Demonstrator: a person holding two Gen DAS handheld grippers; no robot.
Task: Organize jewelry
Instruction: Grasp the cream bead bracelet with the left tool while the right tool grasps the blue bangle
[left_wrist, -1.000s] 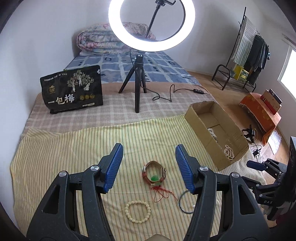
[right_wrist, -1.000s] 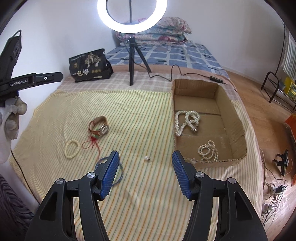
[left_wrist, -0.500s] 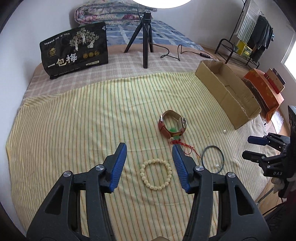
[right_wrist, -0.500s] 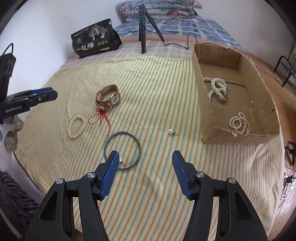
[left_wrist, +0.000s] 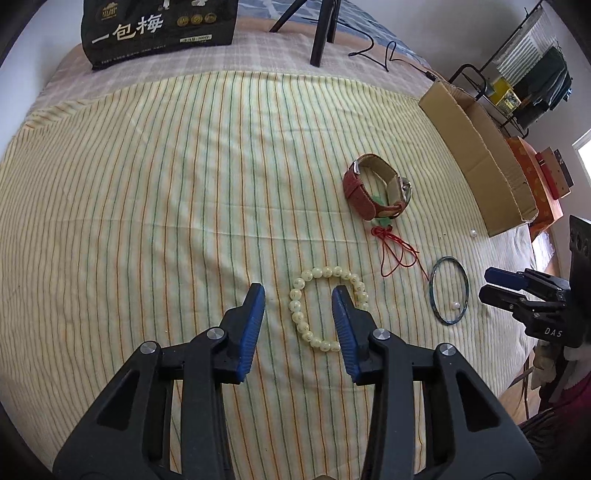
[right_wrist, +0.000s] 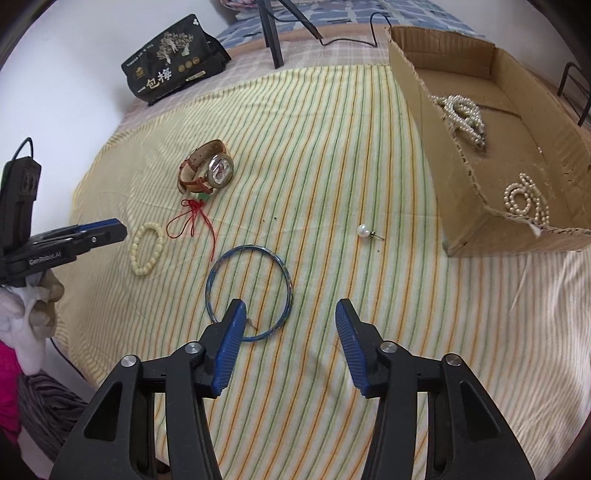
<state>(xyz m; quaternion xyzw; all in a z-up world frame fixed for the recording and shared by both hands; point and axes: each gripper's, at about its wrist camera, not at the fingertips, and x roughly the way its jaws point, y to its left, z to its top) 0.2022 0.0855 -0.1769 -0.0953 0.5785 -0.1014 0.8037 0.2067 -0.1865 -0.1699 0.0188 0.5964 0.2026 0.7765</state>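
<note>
My left gripper (left_wrist: 298, 302) is open and low over a cream bead bracelet (left_wrist: 310, 288); the bracelet's left side lies between the fingers and the right finger covers part of it. A brown-strap watch (left_wrist: 373, 188) with a red cord (left_wrist: 395, 247) lies beyond it. My right gripper (right_wrist: 290, 317) is open over the striped cloth; its left finger overlaps the near edge of a blue bangle (right_wrist: 249, 291). A loose pearl earring (right_wrist: 364, 230) lies toward the cardboard box (right_wrist: 476, 206), which holds two pearl strings (right_wrist: 461, 110) (right_wrist: 526, 197).
A black snack bag (right_wrist: 173, 70) and a tripod leg (right_wrist: 271, 40) stand at the far side of the bed. A clothes rack (left_wrist: 517, 74) and orange boxes (left_wrist: 535, 177) stand beyond the bed's right edge. The cloth's near edge drops off below both grippers.
Both grippers have dropped lower and forward. The left one has closed in over the bead bracelet with narrower jaws; the right one has come down over the blue bangle.
</note>
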